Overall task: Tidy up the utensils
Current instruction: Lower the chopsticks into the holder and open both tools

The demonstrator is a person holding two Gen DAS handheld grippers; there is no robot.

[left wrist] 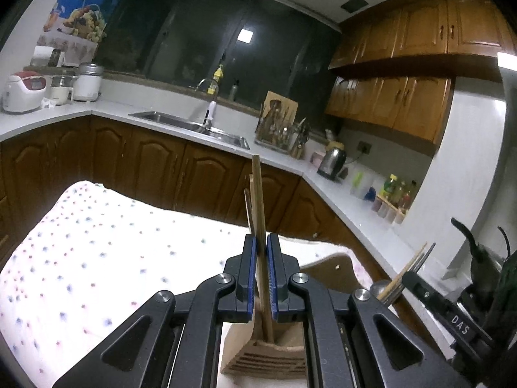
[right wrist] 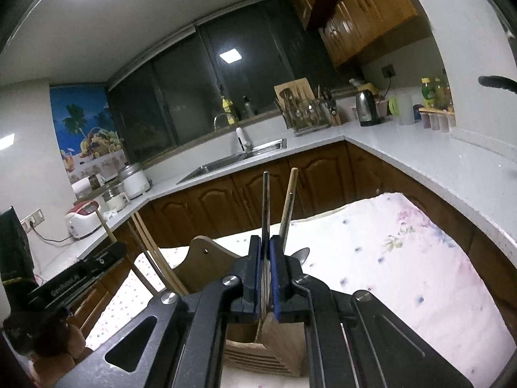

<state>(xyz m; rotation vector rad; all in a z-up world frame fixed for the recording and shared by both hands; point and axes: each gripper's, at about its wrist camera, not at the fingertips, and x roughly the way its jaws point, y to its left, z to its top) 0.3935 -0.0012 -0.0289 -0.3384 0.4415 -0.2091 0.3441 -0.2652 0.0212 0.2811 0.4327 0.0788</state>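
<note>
My left gripper is shut on wooden chopsticks that stand upright with their lower ends in the wooden utensil holder below it. My right gripper is shut on a thin metal utensil handle standing upright in the same holder. A wooden-handled utensil and a metal spoon bowl stand just right of it. The left gripper body with chopsticks shows at left in the right wrist view. The right gripper body shows at right in the left wrist view.
The holder stands on a table with a white dotted cloth. A wooden chair back rises beyond the holder. Kitchen counters with a sink, a utensil rack, a kettle and bottles run behind.
</note>
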